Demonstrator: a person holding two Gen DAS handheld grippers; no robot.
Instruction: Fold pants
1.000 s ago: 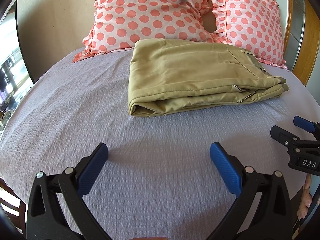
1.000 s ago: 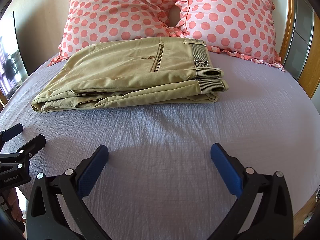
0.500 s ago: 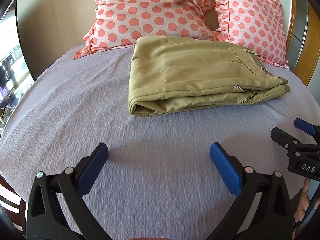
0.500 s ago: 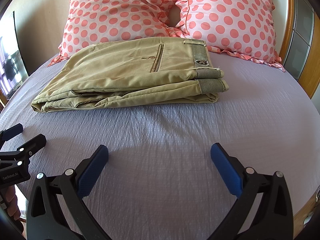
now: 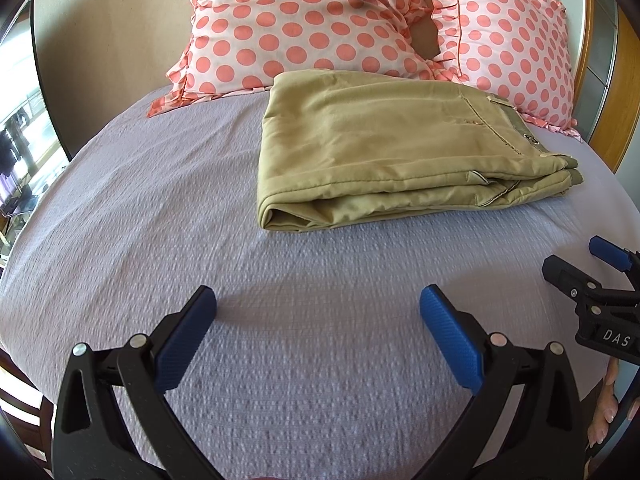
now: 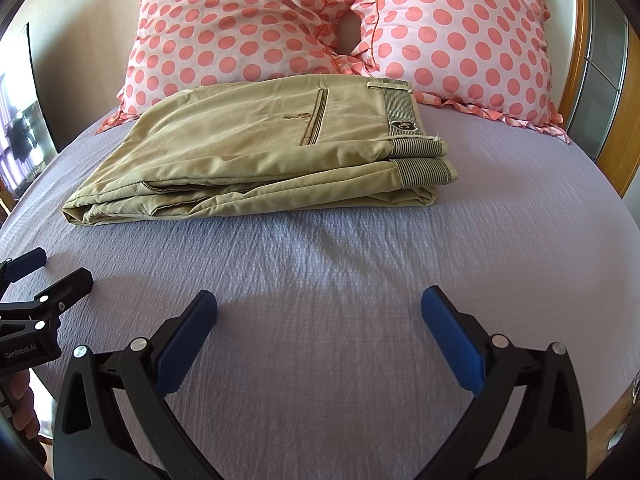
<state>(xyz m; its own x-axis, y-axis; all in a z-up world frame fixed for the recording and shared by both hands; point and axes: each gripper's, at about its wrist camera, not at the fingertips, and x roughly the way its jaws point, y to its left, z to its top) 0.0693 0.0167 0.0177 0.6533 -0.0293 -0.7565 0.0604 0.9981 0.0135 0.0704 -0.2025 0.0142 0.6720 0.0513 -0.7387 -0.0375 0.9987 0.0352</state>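
Note:
Khaki pants (image 5: 392,148) lie folded in a flat stack on the lilac bedspread (image 5: 160,208), just in front of the pillows. They also show in the right wrist view (image 6: 256,152), with the striped waistband to the right. My left gripper (image 5: 318,312) is open and empty over bare bedspread, well short of the pants. My right gripper (image 6: 320,312) is open and empty too, also short of the pants. Each gripper shows at the edge of the other's view: the right one (image 5: 580,264), the left one (image 6: 44,272).
Two pink polka-dot pillows (image 6: 240,28) (image 6: 456,36) stand against the headboard behind the pants. A wooden bed frame (image 6: 624,128) runs along the right side. A dark window frame (image 5: 40,80) is at the left. Bare bedspread (image 6: 520,220) lies around the pants.
The left wrist view has shifted slightly, so the pants and pillows sit a little higher and nearer. The right gripper and the pants have not moved. Both grippers stay open.

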